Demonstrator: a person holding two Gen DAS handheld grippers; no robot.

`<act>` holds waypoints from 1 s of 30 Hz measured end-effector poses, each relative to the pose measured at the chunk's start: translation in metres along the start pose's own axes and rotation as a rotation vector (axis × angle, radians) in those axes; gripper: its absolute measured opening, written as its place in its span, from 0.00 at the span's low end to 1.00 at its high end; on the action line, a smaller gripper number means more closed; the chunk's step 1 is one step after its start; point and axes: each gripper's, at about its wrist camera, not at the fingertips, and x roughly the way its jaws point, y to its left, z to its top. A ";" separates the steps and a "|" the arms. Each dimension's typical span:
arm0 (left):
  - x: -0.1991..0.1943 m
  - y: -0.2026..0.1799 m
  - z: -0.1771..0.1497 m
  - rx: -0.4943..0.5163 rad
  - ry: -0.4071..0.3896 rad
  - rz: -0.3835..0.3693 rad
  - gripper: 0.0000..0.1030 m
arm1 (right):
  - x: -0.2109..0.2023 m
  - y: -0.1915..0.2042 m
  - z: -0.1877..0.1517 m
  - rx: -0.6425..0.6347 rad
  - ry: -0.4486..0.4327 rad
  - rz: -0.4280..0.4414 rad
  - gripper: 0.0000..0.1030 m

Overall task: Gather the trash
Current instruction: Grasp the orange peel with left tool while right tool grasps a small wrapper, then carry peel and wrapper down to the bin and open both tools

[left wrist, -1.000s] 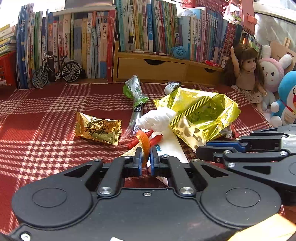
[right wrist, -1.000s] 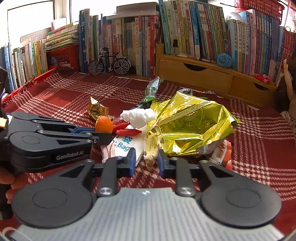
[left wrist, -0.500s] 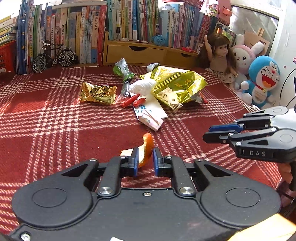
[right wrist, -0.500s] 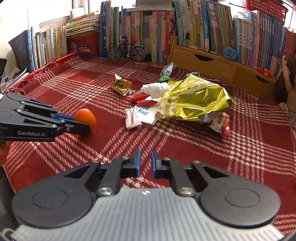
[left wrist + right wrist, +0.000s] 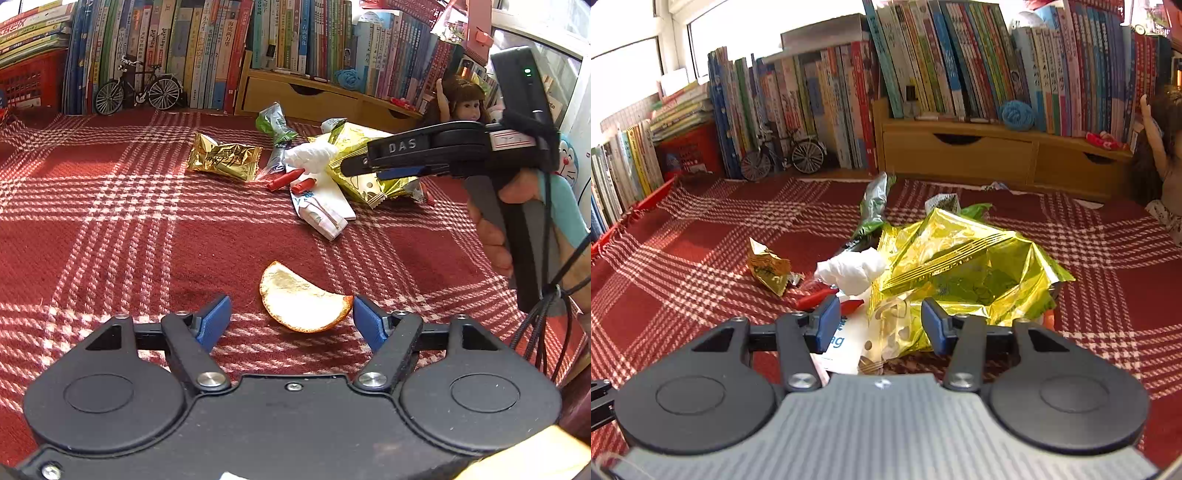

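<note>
An orange peel (image 5: 303, 306) lies pale side up on the red plaid cloth (image 5: 110, 240), loose between the fingertips of my open left gripper (image 5: 291, 321). Farther back is the trash pile: a large yellow foil bag (image 5: 960, 266), a white tissue wad (image 5: 853, 271), a white paper bag (image 5: 321, 206), red scraps (image 5: 286, 179), a green wrapper (image 5: 275, 127) and a small gold wrapper (image 5: 223, 160). My right gripper (image 5: 881, 325) is open just above the near edge of the foil bag and paper bag, with nothing held. It reaches in from the right in the left wrist view.
Rows of books (image 5: 923, 74), a toy bicycle (image 5: 138, 90) and a wooden drawer unit (image 5: 960, 155) line the back. A doll (image 5: 460, 99) sits at the back right. A person's hand (image 5: 495, 236) holds the right gripper's handle. Bare cloth spreads left of the pile.
My left gripper carried the orange peel back from the pile, then opened; the peel now lies on the cloth. My right gripper pulled back and shut, then returned to the pile and opened.
</note>
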 end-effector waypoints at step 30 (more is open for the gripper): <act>-0.002 -0.034 -0.012 0.108 -0.042 0.013 0.30 | -0.121 0.002 -0.085 -0.054 0.010 0.077 0.10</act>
